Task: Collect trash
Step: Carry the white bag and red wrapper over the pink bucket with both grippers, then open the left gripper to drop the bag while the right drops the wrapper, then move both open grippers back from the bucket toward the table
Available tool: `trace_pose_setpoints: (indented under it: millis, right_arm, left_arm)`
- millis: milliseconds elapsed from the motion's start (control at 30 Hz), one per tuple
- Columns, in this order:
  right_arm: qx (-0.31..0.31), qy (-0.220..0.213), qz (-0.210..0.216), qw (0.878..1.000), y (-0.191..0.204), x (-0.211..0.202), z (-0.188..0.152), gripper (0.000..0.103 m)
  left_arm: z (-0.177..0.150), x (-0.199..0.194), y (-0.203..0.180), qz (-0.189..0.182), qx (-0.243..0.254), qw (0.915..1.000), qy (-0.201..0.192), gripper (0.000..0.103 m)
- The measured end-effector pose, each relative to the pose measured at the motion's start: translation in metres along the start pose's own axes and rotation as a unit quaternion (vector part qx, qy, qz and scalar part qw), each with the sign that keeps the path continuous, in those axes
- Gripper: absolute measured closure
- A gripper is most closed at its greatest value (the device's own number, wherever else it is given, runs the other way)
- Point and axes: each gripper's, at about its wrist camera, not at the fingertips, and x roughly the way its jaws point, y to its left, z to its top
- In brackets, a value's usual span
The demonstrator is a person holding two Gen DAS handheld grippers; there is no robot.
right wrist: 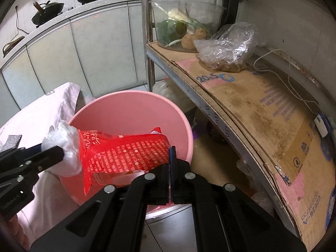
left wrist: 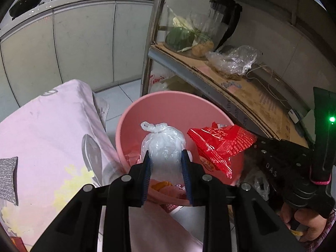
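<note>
A pink trash bin (left wrist: pixel 168 105) stands on the floor, with wrappers at its bottom; it also shows in the right wrist view (right wrist: pixel 134 113). My left gripper (left wrist: pixel 166 157) is shut on a knotted white plastic bag (left wrist: pixel 162 145) and holds it over the bin. My right gripper (right wrist: pixel 170 153) is shut on a red snack wrapper (right wrist: pixel 124 153), held over the bin's near rim. In the left wrist view the wrapper (left wrist: pixel 220 145) hangs at the bin's right side. The white bag (right wrist: pixel 63 147) shows left of the wrapper in the right wrist view.
A table with a pink cloth (left wrist: pixel 48 138) lies left of the bin, a grey scouring pad (left wrist: pixel 8 178) on it. A metal shelf lined with cardboard (right wrist: pixel 252 105) stands to the right, holding plastic bags (right wrist: pixel 226 48) and a glass bowl (right wrist: pixel 184 21). White cabinets (left wrist: pixel 84 42) stand behind.
</note>
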Motion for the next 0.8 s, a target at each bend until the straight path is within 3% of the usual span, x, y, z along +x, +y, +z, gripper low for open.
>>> trace_pose_setpoints:
  millis: [300,433,600,800]
  right_arm:
    - [0.018,0.018,0.009,1.000,-0.0035,0.0076,-0.0010,0.102]
    - [0.015,0.019,0.014,1.000,-0.0015,0.0073,-0.0011,0.101]
    - [0.016,0.009,0.016,1.000,-0.0011,0.0038,-0.0013,0.069]
    - [0.014,0.008,0.017,1.000,0.0001,0.0010,-0.0019,0.068]
  left_arm:
    - [-0.0027,0.0052,0.0081,-0.006,-0.018,0.9998,0.010,0.072]
    - [-0.0023,0.0060,0.0095,-0.010,-0.024,0.9995,0.016,0.063]
    - [-0.0023,0.0031,0.0098,-0.008,-0.027,0.9995,0.012,0.059]
    - [-0.0032,-0.0001,0.0090,-0.010,-0.025,0.9996,0.008,0.059]
